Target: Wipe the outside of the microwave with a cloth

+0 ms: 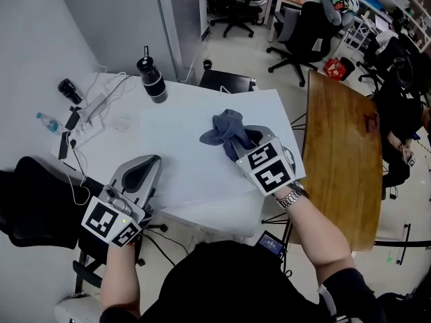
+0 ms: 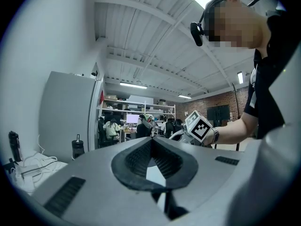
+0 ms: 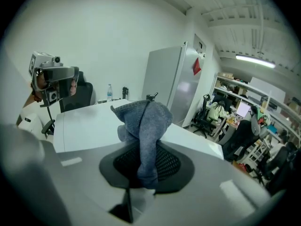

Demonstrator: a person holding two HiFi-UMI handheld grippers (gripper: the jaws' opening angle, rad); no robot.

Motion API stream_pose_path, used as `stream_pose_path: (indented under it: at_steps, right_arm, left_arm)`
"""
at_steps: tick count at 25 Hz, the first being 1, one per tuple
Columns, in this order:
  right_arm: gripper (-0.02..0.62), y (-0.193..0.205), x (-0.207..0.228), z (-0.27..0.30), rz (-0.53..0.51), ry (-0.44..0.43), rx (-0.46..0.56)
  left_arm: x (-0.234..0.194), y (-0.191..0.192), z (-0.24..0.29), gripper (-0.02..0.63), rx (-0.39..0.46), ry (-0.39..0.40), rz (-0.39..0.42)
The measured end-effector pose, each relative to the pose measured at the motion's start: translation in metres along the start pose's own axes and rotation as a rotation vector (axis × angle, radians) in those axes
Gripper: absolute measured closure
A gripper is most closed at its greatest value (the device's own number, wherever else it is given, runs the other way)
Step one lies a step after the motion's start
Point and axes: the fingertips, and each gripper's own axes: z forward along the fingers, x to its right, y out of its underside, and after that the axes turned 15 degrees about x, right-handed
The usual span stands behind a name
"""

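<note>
While over 1 white table [image 1: 195, 173], right gripper [image 1: 248, 143] clenched on 1 grey cloth [image 1: 225, 128], left gripper [image 1: 149, 163] closed, empty.

Person: black short-sleeved top [image 1: 222, 281], lower centre of head view; metal-link wristwatch [image 1: 291, 196] on the right wrist; dark head-mounted camera [image 2: 197, 32] on a band, upper right of left gripper view. Left gripper [image 1: 149, 163] and right gripper [image 1: 254, 138]: smooth grey moulded shells, jaws lined with black ribbed pads. Left cube [image 1: 111, 222] and right cube [image 1: 268, 168]: white, black square markers.
</note>
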Motion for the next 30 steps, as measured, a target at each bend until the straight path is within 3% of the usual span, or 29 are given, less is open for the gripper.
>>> stream_pose_path:
  at_steps: [14,30]
  right_arm:
    - [0.529,0.032,0.070,-0.058,0.045,0.065,0.042]
    - [0.529,0.061,0.137,-0.102,0.107,0.145,0.127]
  left_arm:
    - [0.072,0.006,0.031,0.601,-0.056,0.009,0.034]
    - [0.124,0.021,0.056,0.601,-0.104,-0.022,0.054]
